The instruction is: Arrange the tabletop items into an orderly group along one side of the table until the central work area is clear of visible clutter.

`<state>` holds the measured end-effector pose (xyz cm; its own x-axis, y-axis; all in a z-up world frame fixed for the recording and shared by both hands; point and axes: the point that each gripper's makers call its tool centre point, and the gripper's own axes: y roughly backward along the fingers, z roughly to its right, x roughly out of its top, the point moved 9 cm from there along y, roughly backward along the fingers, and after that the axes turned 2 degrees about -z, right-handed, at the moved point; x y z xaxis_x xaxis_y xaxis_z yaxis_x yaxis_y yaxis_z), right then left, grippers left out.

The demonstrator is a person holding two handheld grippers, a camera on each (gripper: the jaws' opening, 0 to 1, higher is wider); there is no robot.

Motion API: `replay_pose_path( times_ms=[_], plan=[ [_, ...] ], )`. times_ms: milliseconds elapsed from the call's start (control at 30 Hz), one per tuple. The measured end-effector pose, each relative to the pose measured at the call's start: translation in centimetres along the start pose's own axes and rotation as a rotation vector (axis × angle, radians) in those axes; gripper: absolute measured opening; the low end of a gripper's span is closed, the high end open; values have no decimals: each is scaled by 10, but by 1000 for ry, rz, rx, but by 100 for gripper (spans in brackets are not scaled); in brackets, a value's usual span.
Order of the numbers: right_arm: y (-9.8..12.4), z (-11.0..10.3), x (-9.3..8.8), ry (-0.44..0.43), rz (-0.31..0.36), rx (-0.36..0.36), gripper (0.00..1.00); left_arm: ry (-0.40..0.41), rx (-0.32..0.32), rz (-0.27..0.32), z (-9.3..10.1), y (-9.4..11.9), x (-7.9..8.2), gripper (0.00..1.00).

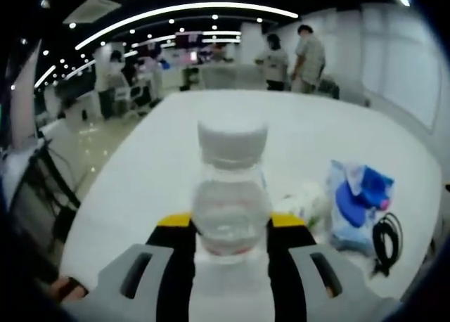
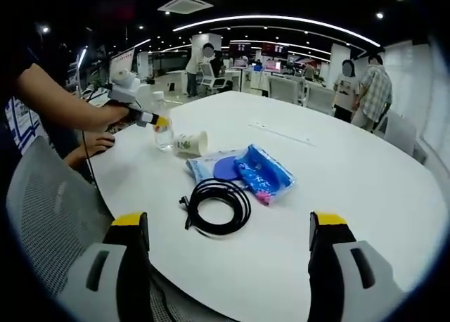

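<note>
A clear plastic bottle (image 1: 230,209) with a white cap stands upright between the yellow-tipped jaws of my left gripper (image 1: 230,225), which is shut on it. The right gripper view has that same gripper (image 2: 155,119) holding the bottle (image 2: 163,133) near the table's far left edge. Beside it a paper cup (image 2: 191,143) lies on its side. A blue and white packet (image 2: 242,171) and a coiled black cable (image 2: 219,206) lie nearer to my right gripper (image 2: 230,229). That gripper hovers open over the near table edge, nothing between its jaws.
The white table (image 2: 351,188) is large and rounded. A grey mesh chair (image 2: 42,195) stands at its left edge, next to the person's arm (image 2: 67,107). People (image 2: 362,86) stand beyond the far side. From the left gripper, the cup (image 1: 306,199), packet (image 1: 358,202) and cable (image 1: 387,241) lie to the right.
</note>
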<state>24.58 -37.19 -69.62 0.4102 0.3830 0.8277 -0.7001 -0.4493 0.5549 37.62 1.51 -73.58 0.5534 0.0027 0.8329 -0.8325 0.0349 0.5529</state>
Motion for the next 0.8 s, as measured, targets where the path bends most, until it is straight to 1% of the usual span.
replay_pose_path(
  times_ms=[233, 367, 433, 500, 600, 700, 800],
  plan=[
    [0, 0, 0, 2, -2, 2, 93, -6, -19, 13, 2, 3, -2, 36],
    [0, 0, 1, 3, 2, 3, 94, -16, -15, 13, 2, 4, -2, 36],
    [0, 0, 1, 5, 3, 2, 94, -29, -13, 13, 2, 4, -1, 36],
    [0, 0, 1, 6, 2, 3, 94, -63, 0, -1, 1, 5, -3, 36],
    [0, -1, 1, 7, 2, 7, 94, -66, -12, 5, 2, 7, -3, 37],
    [0, -2, 2, 5, 6, 12, 94, -75, -23, 0, 3, 10, -5, 41],
    [0, -1, 2, 3, 9, 19, 94, -80, -23, 3, 4, 15, -6, 49]
  ],
)
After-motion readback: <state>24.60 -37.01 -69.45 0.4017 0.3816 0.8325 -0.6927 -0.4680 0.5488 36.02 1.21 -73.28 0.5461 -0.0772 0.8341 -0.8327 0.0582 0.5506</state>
